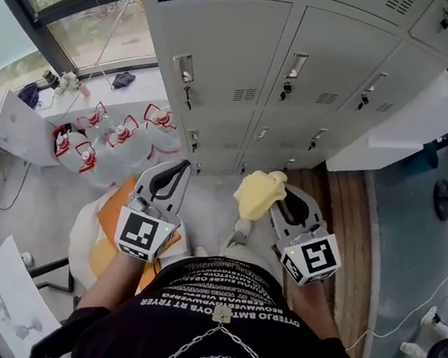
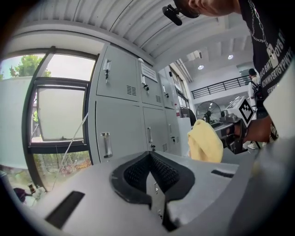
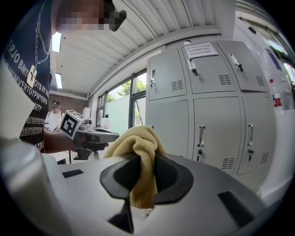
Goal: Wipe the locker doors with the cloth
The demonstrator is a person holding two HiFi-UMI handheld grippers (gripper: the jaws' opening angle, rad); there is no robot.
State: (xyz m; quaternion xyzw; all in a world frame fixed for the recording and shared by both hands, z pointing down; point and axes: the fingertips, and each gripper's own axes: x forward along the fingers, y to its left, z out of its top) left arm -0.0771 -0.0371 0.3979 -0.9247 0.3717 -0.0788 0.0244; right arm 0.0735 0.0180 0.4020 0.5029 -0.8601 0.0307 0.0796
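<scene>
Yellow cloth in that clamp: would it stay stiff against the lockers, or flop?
Probably floppy: the cloth bunches above the jaws of the right gripper and hangs limp below. Likely light: one pinch holds it. Its fuzzy surface may drag on the locker doors.

Black T-shirt: white print in several curved lines, upside down in head view; only fragment "ERJO BM" sure, rest garbled. Paper notice on top locker door: printed lines, too small to read. Marker cubes: black-white square patterns, no letters. Jug labels: red-white, illegible.
</scene>
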